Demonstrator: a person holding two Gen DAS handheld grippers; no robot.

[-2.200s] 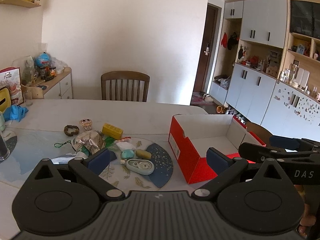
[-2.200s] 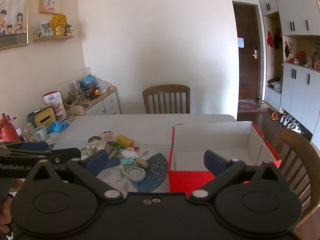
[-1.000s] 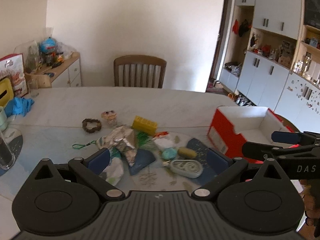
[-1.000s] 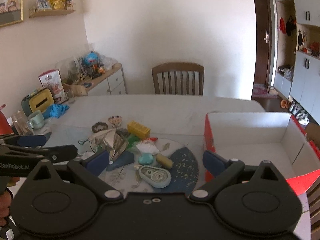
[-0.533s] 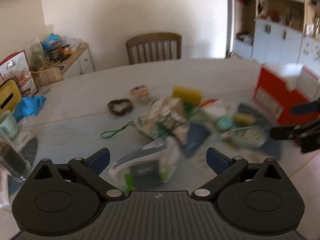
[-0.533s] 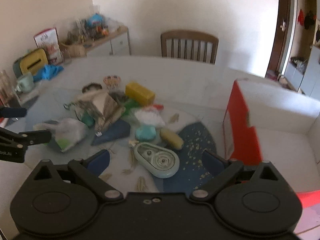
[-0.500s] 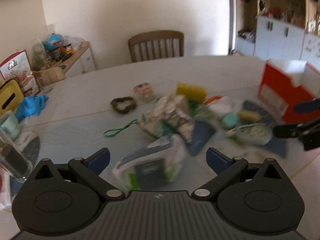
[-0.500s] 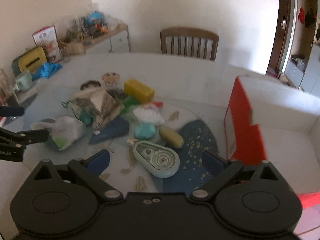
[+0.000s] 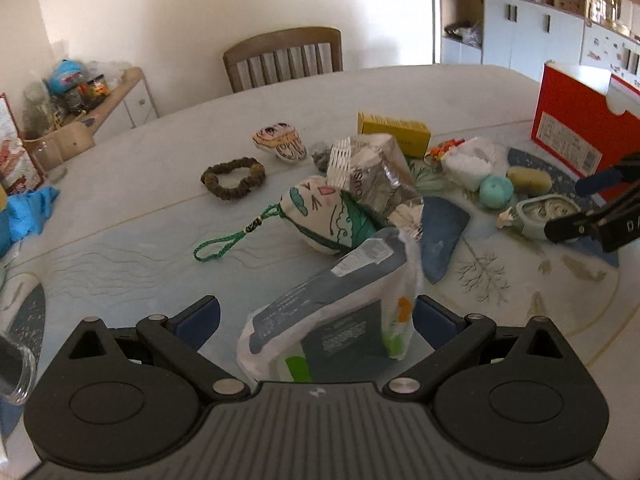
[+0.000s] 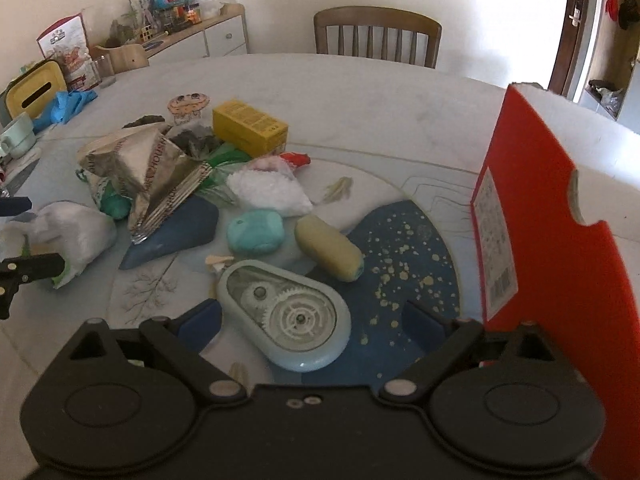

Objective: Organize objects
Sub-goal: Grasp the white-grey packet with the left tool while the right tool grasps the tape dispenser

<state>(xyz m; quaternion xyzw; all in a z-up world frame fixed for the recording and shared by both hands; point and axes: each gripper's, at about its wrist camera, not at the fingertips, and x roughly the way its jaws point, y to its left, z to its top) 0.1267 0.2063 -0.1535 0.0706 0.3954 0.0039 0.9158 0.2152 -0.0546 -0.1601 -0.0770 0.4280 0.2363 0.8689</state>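
the left gripper (image 9: 316, 320) is spread wide, its blue pads on either side of a white plastic pouch (image 9: 340, 320) with grey and green print; whether the pads touch the pouch cannot be told. the pouch sits on the counter (image 9: 160, 160) at the near edge of the clutter pile. just beyond the pouch lies a stuffed fabric charm (image 9: 320, 216) with a green cord loop, and leaning over it a crumpled foil bag (image 9: 376, 176). beyond the foil bag sits a yellow box (image 9: 394, 136); to the left of the box are a small drawn-on pouch (image 9: 280, 144) and a dark scrunchie ring (image 9: 234, 178).

the right gripper (image 10: 312, 324) is also spread, its pads either side of the pale tape dispenser (image 10: 288, 316), which lies flat on a round patterned mat (image 10: 400, 256); contact with the pads cannot be told. just beyond the dispenser are a teal soap-like lump (image 10: 256, 232) and a yellowish oval piece (image 10: 328, 248), lying close side by side. behind the teal lump is a white fluffy bundle (image 10: 268, 188), with a red bit at its far end. to the right of the dispenser stands the red cardboard box (image 10: 532, 208), its open top showing a white inside, near the right pad. a wooden chair (image 10: 378, 36) stands at the far side of the counter, beyond the yellow box.
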